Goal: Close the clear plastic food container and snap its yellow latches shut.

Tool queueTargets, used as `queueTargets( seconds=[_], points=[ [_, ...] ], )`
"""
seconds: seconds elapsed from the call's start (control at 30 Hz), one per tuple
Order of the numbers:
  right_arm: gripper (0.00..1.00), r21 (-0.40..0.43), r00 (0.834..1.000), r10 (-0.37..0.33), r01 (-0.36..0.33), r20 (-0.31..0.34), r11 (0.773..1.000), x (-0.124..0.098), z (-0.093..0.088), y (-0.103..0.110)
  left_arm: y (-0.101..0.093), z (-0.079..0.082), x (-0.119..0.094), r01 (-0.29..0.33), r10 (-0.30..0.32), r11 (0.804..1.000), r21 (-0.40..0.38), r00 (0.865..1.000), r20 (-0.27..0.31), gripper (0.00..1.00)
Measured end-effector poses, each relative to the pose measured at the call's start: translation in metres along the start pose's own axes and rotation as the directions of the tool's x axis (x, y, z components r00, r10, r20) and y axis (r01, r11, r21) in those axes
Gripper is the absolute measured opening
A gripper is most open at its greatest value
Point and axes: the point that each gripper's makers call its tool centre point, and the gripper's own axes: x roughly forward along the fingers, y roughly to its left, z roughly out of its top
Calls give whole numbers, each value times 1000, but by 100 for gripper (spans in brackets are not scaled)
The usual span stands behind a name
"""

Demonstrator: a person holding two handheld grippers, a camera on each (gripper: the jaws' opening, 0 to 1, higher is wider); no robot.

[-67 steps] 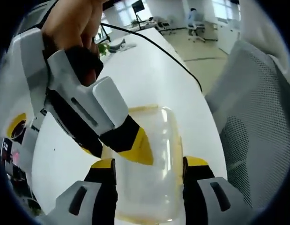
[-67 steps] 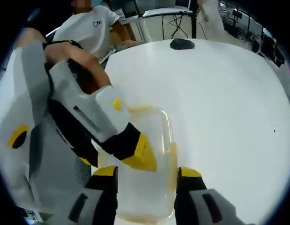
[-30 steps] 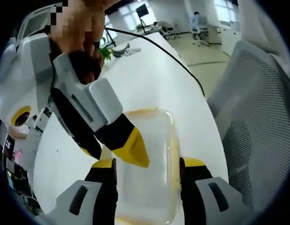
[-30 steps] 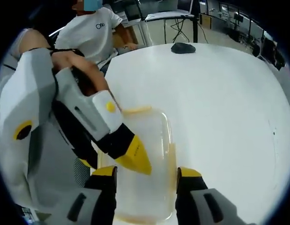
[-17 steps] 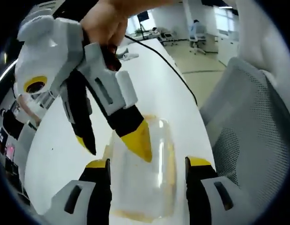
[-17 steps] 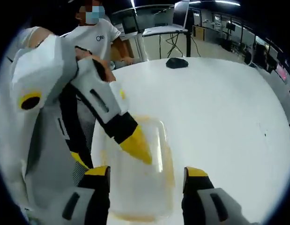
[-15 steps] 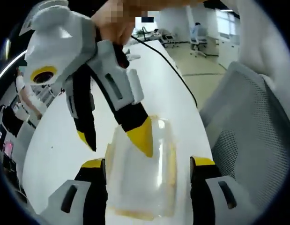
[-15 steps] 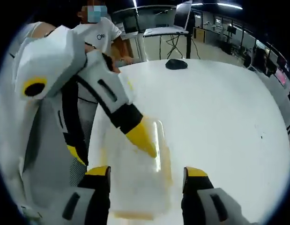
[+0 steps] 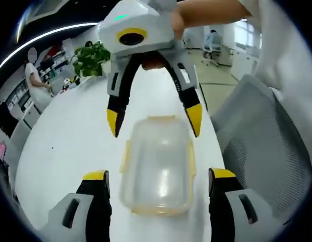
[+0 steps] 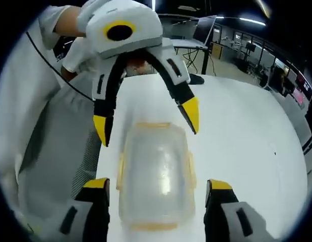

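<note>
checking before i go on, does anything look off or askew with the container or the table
Nothing stands out. The clear container sits flat on the white table, lid on and lined up. Both tongs are open, the left and right facing each other over its ends.

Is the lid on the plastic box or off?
On. The clear lid covers the food container on the white table, yellow latches along its edges. Both grippers are open around it. Whether the latches are snapped, cannot tell.
</note>
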Motion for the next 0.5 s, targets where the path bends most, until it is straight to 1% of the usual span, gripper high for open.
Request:
queueTargets(
  seconds=[0.07, 0.1, 0.13, 0.2, 0.23, 0.27, 0.33, 0.37, 0.4, 0.43, 0.47, 0.5],
  points=[
    [82, -3, 1000, -24, 24, 2, 1000, -1, -5, 0, 0, -6, 1, 10, -10, 1000, -13, 1000, -13, 84],
    [83, -2, 1000, -31, 31, -1, 1000, -2, -9, 0, 1, -8, 2, 5, -5, 1000, -10, 1000, -14, 88],
    [83, -1, 999, -39, 39, -3, 999, -1, -12, 0, 2, -10, 2, -3, 3, 1000, -3, 1000, -14, 89],
    [83, -7, 998, -53, 53, -17, 999, 0, -21, 0, 1, -16, 4, 5, -5, 1000, -4, 1000, -25, 88],
    [84, -4, 998, -57, 56, -22, 998, 1, -25, 0, 1, -22, 6, 6, -6, 1000, -9, 999, -45, 90],
    [84, 1, 997, -65, 65, -33, 998, 2, -30, -1, 1, -24, 7, 5, -5, 1000, -7, 999, -54, 91],
    [83, -24, 995, -83, 82, -54, 996, 5, -36, -1, -1, -30, 11, 8, -7, 1000, 11, 998, -66, 89],
    [81, -63, 992, -93, 88, -88, 994, 5, -41, -2, -2, -32, 13, 7, -7, 1000, 9, 998, -67, 88],
    [78, -99, 990, -100, 90, -100, 991, 6, -42, -1, -1, -34, 15, 1, 0, 1000, 7, 997, -72, 87],
    [78, -117, 989, -102, 89, -112, 989, 10, -43, 0, -2, -37, 18, 4, -4, 1000, 4, 997, -74, 87],
    [78, -92, 990, -88, 78, -111, 993, 14, -44, 3, -3, -40, 20, 7, -7, 1000, 2, 997, -79, 86],
    [79, -84, 990, -85, 76, -110, 994, 16, -44, 4, -3, -42, 21, 5, -4, 1000, 14, 996, -88, 84]
  ],
)
